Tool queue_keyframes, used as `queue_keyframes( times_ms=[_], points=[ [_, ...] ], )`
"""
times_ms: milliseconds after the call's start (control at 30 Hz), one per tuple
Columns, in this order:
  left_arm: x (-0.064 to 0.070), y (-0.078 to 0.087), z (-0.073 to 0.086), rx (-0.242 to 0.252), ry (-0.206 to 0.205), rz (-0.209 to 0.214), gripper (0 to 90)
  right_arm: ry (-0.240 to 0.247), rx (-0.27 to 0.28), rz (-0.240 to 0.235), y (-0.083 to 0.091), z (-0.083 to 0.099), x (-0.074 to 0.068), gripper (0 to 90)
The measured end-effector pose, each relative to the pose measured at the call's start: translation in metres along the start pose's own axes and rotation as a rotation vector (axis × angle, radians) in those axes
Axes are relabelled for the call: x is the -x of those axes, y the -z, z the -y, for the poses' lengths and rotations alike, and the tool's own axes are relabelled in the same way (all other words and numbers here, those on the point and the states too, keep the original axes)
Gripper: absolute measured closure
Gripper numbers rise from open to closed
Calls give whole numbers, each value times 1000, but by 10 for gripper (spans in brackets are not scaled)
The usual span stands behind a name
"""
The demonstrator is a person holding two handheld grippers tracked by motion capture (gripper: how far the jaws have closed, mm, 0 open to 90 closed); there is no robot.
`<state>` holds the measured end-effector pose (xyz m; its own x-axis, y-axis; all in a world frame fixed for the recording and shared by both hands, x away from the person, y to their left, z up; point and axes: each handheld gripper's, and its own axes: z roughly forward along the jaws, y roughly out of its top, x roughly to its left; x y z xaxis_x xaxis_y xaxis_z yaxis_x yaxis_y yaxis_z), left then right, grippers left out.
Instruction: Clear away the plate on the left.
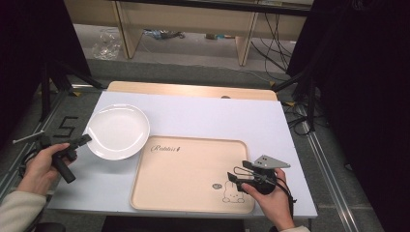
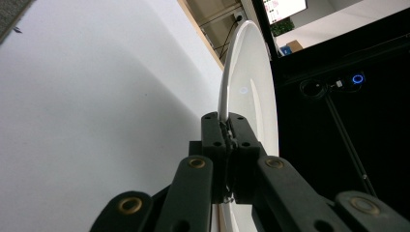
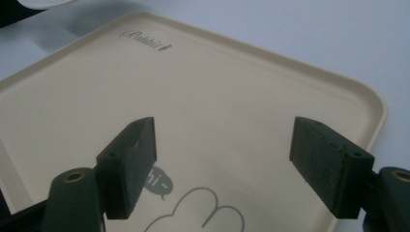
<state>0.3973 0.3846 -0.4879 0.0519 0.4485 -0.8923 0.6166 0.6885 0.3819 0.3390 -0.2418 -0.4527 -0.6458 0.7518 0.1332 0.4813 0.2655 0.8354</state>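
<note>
Because the plate [image 1: 117,131] is thin at its rim, it is pinched there by the left tongs [image 1: 85,139], whose jaws are seen shut tight on the white edge in the left gripper view. The plate's rim [image 2: 223,99] is held at the side nearest the left hand [image 1: 41,166], so it can likely be lifted or slid. The plate is on the white worktop [image 1: 217,121], just beside the tray [image 1: 188,174], with its right edge at the tray's corner. The right tongs [image 1: 237,171] are held wide open over the tray, gripping nothing. Nothing is seen in the way between plate and tray.
</note>
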Motion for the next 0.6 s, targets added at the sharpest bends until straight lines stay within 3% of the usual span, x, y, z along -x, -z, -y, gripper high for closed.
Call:
queue_keyframes(
  times_ms=[600],
  points=[
    [11, -7, 9, -33, -11, 34, 869, -7, -14, 13, 2, 0, -1, 257]
  ],
)
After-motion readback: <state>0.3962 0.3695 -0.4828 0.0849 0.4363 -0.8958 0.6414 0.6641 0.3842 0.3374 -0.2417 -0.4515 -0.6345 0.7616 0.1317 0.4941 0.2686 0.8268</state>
